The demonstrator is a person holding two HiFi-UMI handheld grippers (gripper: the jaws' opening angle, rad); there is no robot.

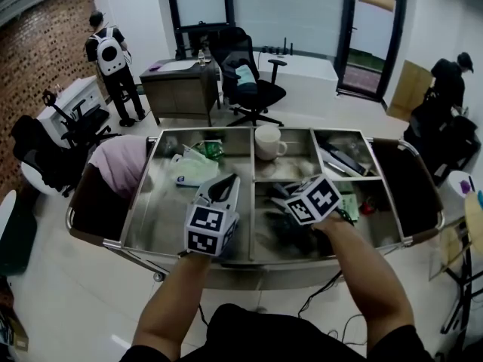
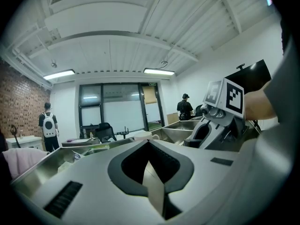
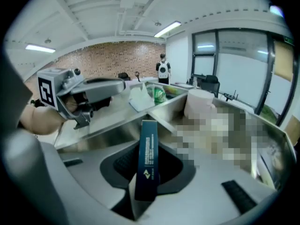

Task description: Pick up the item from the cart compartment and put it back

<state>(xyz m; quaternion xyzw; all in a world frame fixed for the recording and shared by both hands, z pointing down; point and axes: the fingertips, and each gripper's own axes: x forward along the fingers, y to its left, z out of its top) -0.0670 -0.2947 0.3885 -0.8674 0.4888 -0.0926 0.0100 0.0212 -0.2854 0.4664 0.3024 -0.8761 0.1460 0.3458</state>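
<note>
**Blue box in my right jaws, over the cart**

The room is an office with a glossy white floor (image 1: 68,292), and a red brick wall (image 1: 38,51) stands well off to the cart's left. The stainless steel cart with open compartments (image 1: 155,202) stands right in front of me.

Beyond the cart's far side are a grey desk (image 1: 181,85) and a black swivel office chair (image 1: 253,81). A person wearing a white backpack (image 1: 109,51) stands beyond the cart's far left corner. A person in black (image 1: 449,81) stands off its far right corner.

A pink cloth (image 1: 121,164) drapes over the cart's left end. A white ceramic mug (image 1: 268,142) sits in the far middle compartment, and crumpled clear bags (image 1: 198,161) lie in the left one.

My left gripper (image 2: 152,182) hovers over the left compartment with its jaws together on nothing.

My right gripper (image 3: 140,198) is over the near right compartment, beside the cart's middle divider. Its jaws are narrowed onto a slim dark-blue cardboard box (image 3: 149,158), which stands upright between them. My own hand and the marker cube hide that box from the head view.
</note>
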